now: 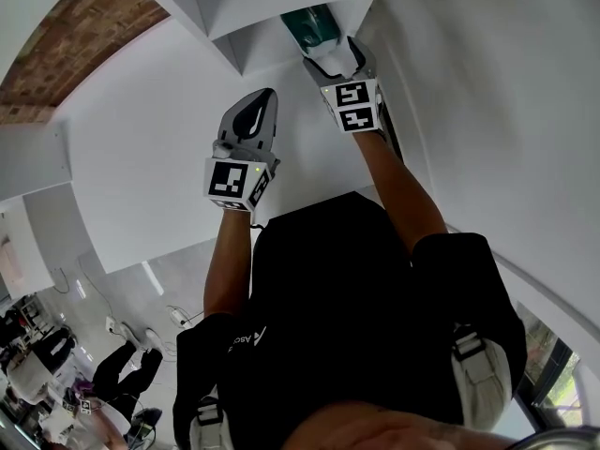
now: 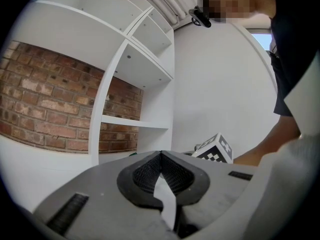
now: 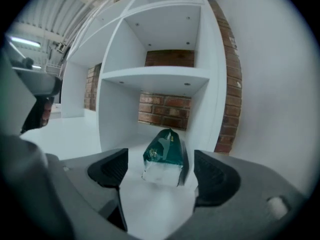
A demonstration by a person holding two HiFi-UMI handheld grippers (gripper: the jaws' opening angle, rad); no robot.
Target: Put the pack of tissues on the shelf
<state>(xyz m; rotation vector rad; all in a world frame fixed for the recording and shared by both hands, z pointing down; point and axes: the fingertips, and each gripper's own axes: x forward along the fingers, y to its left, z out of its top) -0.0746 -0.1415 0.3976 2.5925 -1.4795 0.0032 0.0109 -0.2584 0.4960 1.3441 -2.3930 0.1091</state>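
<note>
Op: Nearest my head camera is the wearer's black top (image 1: pixel 356 317), with both arms reaching away from it. Going from the left, the left gripper (image 1: pixel 262 97) comes first. Its fingers are pressed together with nothing between them.

Desk: Any use for the pack from there?

Op: No. It hangs well apart from the pack of tissues (image 1: pixel 307 26), off to the left and further back. The right gripper (image 1: pixel 339 59) is the one up at the shelf (image 1: pixel 234 17).

Desk: Has the right one got hold of it?

Op: No. Its own camera shows the fingers (image 3: pixel 107 169) spread wide. The pack sits on the floor of the bottom compartment, in line with the gap between them and slightly ahead, touching neither pad.

Desk: How does it lie?

Op: The narrow end faces me with the teal part uppermost. I judge its long axis runs away from the fingers, into the compartment and towards the brick (image 3: pixel 165 109) at the back.

Desk: So what does the next move turn on?

Op: To my eye the pack is placed, so the right gripper needs to come straight back along that axis. I think any sideways drift would clip the pack with a finger and drag it off its spot.
</note>
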